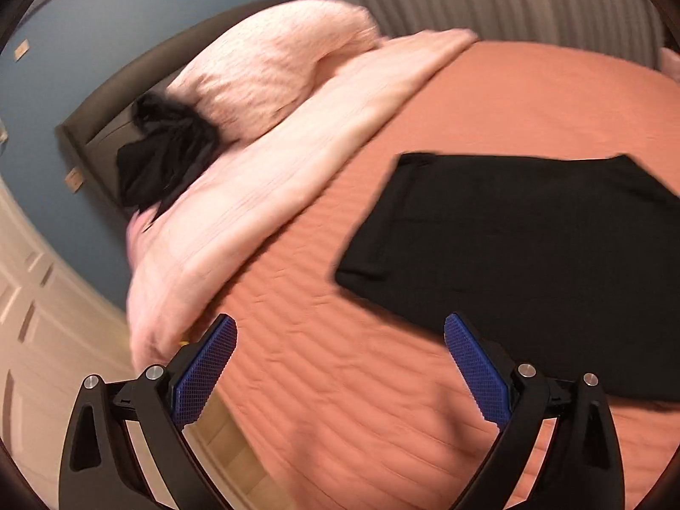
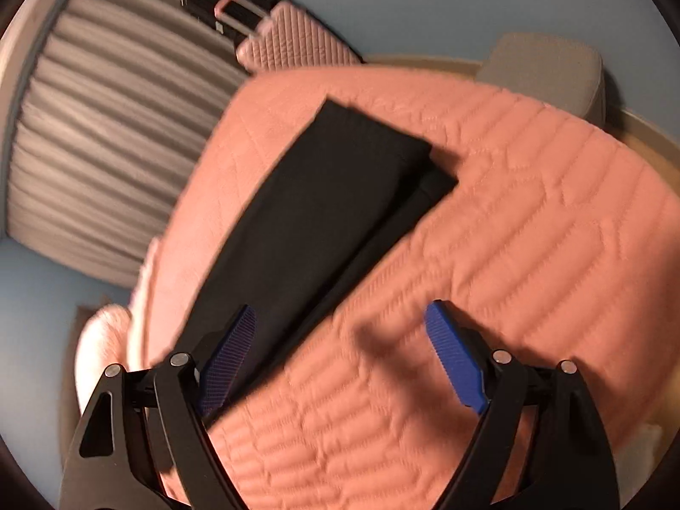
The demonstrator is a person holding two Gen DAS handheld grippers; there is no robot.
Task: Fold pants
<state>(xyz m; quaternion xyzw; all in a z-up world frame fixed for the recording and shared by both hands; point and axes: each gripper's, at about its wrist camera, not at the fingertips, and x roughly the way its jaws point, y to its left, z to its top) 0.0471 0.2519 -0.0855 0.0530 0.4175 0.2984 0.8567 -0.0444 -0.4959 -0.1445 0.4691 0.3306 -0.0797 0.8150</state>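
Note:
The black pants (image 1: 522,255) lie folded into a flat rectangle on the orange quilted bedspread (image 1: 340,382). My left gripper (image 1: 340,331) hovers open over the bedspread, just left of the pants' near corner, nothing between its blue pads. In the right wrist view the pants (image 2: 314,221) run as a long dark strip away from me. My right gripper (image 2: 340,318) is open above the bedspread (image 2: 531,233), its left finger (image 2: 229,352) over the pants' near end, its right finger (image 2: 454,357) over bare quilt. It holds nothing.
A pale pink blanket (image 1: 263,178) and pillow (image 1: 272,68) lie at the head of the bed with a loose black garment (image 1: 165,157) on them. Curtains (image 2: 97,119), a pink suitcase (image 2: 289,42) and a grey stool (image 2: 548,72) stand beyond the bed.

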